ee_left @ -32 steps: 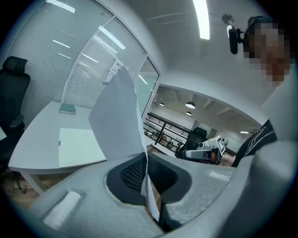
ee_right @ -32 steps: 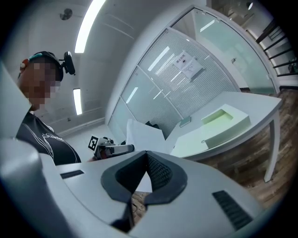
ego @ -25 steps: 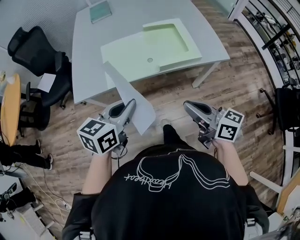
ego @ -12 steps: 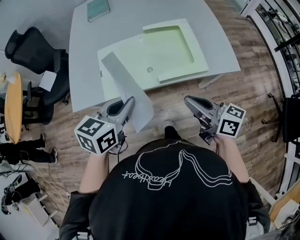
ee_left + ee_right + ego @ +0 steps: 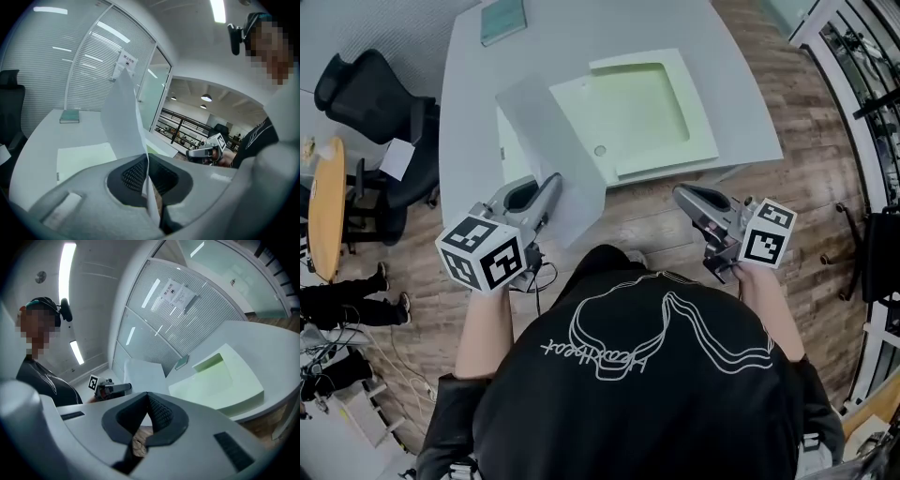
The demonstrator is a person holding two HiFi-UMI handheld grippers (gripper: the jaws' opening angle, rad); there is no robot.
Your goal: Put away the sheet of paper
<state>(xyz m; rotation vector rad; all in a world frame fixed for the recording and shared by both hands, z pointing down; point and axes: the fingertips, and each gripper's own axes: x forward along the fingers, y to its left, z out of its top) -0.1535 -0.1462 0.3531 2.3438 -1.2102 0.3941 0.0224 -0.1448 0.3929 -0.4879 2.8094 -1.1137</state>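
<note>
My left gripper point(image 5: 547, 190) is shut on the lower edge of the white sheet of paper point(image 5: 546, 148), which stands up from the jaws and leans over the table's front edge. In the left gripper view the paper point(image 5: 123, 117) rises out of the closed pads point(image 5: 133, 174). Off to the right, my right gripper point(image 5: 684, 196) hangs over the wooden floor just short of the table, shut with nothing in it. A pale green tray point(image 5: 637, 108) with a square recess lies on the grey table point(image 5: 581, 33); the paper hides its left part.
A green book point(image 5: 503, 19) lies at the table's far edge. A black office chair point(image 5: 366, 94) stands left of the table, with a round wooden table point(image 5: 323, 211) beyond it. Railings and dark gear point(image 5: 862, 66) line the right side. Cables point(image 5: 384, 366) trail on the floor.
The person has stepped closer to the table. The left gripper has carried the paper forward, from over the floor to over the table's front edge. The right gripper stays shut alongside.
</note>
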